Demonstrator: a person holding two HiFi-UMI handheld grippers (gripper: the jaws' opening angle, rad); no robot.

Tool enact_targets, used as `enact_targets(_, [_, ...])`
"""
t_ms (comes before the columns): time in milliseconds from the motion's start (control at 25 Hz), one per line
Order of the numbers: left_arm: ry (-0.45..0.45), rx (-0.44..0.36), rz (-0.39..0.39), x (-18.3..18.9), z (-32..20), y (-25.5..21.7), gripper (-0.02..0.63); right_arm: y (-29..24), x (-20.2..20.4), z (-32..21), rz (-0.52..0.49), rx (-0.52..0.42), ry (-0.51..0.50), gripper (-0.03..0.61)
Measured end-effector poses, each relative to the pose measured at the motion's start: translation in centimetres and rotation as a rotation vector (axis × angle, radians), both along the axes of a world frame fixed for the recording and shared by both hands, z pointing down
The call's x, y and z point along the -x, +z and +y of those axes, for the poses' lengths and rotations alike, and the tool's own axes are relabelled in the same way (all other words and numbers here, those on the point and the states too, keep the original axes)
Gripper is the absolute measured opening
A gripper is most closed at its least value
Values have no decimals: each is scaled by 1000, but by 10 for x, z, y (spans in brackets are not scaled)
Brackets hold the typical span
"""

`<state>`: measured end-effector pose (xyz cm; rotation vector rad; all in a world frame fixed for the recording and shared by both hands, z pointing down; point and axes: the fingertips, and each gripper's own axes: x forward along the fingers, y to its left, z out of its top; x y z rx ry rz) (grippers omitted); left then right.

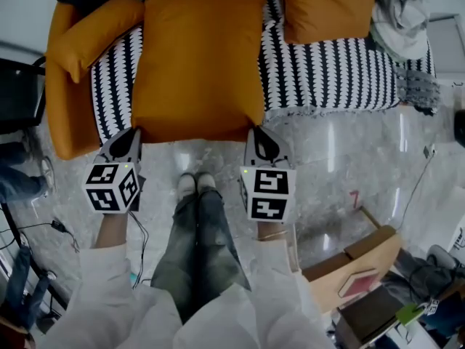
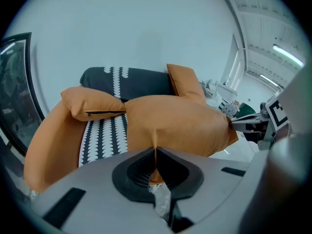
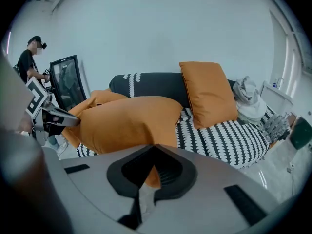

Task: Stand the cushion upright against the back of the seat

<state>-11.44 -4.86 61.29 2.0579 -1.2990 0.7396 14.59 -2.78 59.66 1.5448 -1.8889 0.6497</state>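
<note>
Large orange cushion (image 1: 197, 64) flat on striped seat (image 1: 327, 75), front edge overhanging.

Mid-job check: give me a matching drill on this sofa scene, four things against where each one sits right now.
Things:
1. big orange cushion
2. second orange cushion
3. small orange cushion
4. grey cloth bundle

Places:
A. heaped at the right end of the sofa
B. pinched at its near corners by the left gripper and right gripper
C. leaning on the backrest
D. lying on the orange armrest

Pairs: 1-B, 2-C, 3-D, 4-A
</note>
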Motion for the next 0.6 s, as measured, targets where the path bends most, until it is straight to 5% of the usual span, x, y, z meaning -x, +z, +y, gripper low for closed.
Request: enact_targets(600, [-3,-64,45,-20,-8,-84,14,-74,-23,-7,-82,-43,32,15])
